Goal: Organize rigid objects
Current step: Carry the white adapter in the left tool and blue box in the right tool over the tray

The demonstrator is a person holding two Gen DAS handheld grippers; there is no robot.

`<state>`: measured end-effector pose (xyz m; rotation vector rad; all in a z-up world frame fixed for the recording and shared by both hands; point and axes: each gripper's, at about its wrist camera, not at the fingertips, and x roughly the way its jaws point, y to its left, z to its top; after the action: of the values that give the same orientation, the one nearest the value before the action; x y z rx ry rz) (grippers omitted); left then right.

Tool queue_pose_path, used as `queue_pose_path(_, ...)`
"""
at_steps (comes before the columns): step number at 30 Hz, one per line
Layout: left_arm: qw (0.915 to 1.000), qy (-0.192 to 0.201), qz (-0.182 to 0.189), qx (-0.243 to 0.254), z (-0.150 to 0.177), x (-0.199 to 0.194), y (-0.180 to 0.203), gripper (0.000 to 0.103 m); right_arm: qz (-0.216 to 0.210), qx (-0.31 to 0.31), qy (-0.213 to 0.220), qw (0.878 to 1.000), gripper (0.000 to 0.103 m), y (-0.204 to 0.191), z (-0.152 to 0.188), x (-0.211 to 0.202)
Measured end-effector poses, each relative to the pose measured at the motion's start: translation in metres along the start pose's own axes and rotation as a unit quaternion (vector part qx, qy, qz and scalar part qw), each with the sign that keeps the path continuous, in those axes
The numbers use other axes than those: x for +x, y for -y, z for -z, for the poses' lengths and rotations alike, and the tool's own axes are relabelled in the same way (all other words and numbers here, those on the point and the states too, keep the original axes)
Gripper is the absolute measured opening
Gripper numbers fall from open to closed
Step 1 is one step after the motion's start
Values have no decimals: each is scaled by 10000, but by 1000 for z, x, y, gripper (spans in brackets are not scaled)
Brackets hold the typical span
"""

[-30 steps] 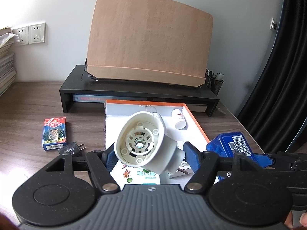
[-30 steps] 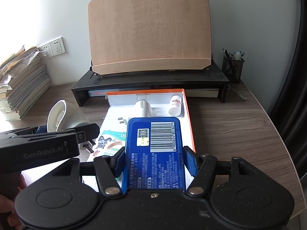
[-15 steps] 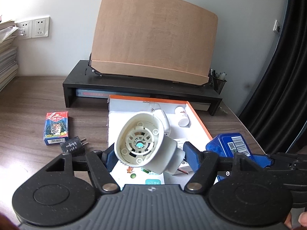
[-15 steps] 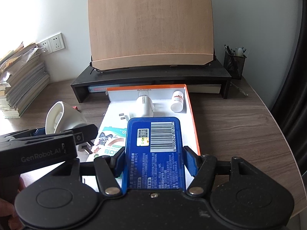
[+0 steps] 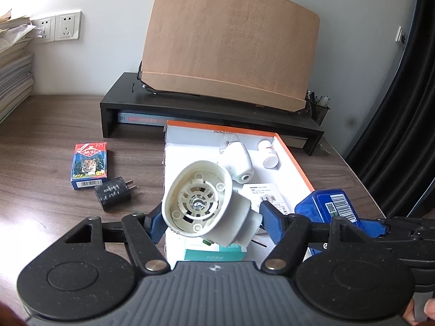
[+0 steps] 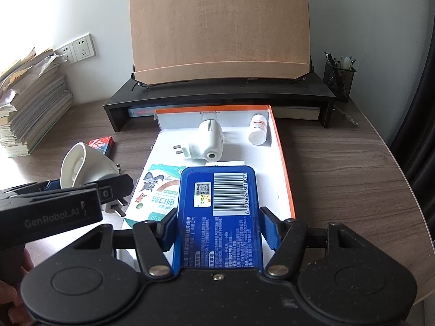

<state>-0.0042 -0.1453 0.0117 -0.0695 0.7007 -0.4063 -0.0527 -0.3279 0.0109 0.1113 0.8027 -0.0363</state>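
Note:
My left gripper (image 5: pixel 210 221) is shut on a cream plastic lamp socket (image 5: pixel 201 202), its round open face toward the camera, held above the near left part of the tray. The socket (image 6: pixel 81 167) also shows at the left of the right wrist view. My right gripper (image 6: pixel 218 228) is shut on a blue flat box with a barcode (image 6: pixel 220 212), held over the orange-rimmed white tray (image 6: pixel 285 168). That blue box (image 5: pixel 327 203) appears at right in the left wrist view. In the tray lie a white plug-in device (image 6: pixel 208 142), a small white bottle (image 6: pixel 258 130) and a green-white carton (image 6: pixel 155 193).
On the wooden desk left of the tray (image 5: pixel 295 160) lie a card pack with a tiger picture (image 5: pixel 89 164) and a black charger plug (image 5: pixel 112 194). A black monitor riser (image 6: pixel 217 95) with a brown board stands behind. Paper stacks (image 6: pixel 32 100) at far left, pen holder (image 6: pixel 339 77) at right.
Both views have shifted slightly, so the tray and desk items sit a little differently in frame. Both grips are unchanged.

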Motion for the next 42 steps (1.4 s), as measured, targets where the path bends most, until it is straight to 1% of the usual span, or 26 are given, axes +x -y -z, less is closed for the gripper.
queue_pose_path(14,9999,-78,-66,-51,3,0,-7,71,-87,-38,-139,9999,75,-5,5,5)
queue_pose_path(42,10000,-23,-62,-17,-2,3,-7,71,-140,-83,-149,9998,75,-9,2,8)
